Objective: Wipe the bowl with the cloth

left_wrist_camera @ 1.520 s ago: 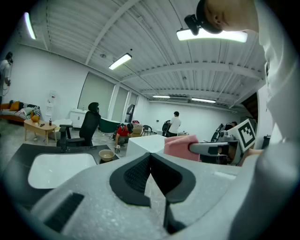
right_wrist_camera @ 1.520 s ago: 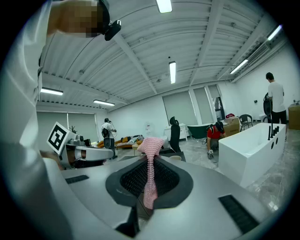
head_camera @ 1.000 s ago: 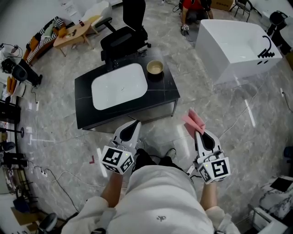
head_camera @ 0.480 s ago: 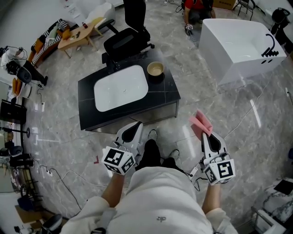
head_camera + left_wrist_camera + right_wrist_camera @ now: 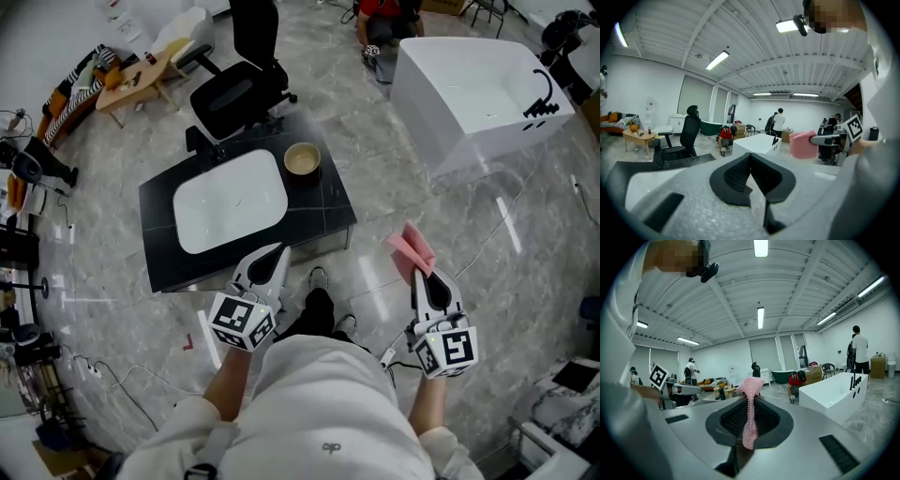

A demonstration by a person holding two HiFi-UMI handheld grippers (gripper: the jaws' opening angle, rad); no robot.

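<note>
One bowl (image 5: 302, 159) sits at the far right corner of the black table (image 5: 319, 211), well ahead; our right gripper (image 5: 420, 277) pinches the pink cloth (image 5: 412, 251), our left gripper (image 5: 272, 258) is clenched empty, so we reckon scrubbing could skid that unheld bowl off the edge.

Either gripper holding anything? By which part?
Right gripper clamps the pink cloth by one end; the rest sticks out ahead. Left gripper is shut on nothing.

Pink cloth (image 5: 412, 249) — knit-textured; tan bowl (image 5: 302, 159); black counter (image 5: 321, 202) with white basin (image 5: 230, 199) — grey marbled floor (image 5: 380, 131).
</note>
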